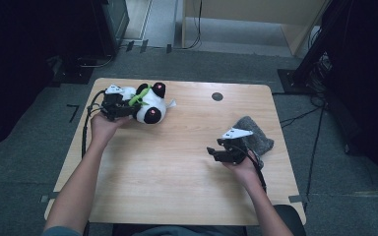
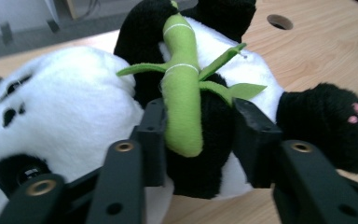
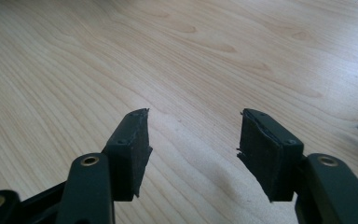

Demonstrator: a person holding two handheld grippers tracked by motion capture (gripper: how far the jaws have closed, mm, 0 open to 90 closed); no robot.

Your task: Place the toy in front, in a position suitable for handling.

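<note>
I am clamping my left claw (image 2: pixel 200 135) on the black-and-white plush panda's (image 2: pixel 88 107) dark limb and green felt bamboo stalk (image 2: pixel 182 93). My right claw (image 3: pixel 193 149) is hanging released above the pale wooden worktop (image 3: pixel 177 60).

Grey cloth (image 1: pixel 254 132) on table (image 1: pixel 177 162), right.

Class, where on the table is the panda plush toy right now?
In the high view, the panda plush toy lies near the table's far left corner, clamped by the left hand-held gripper.
</note>
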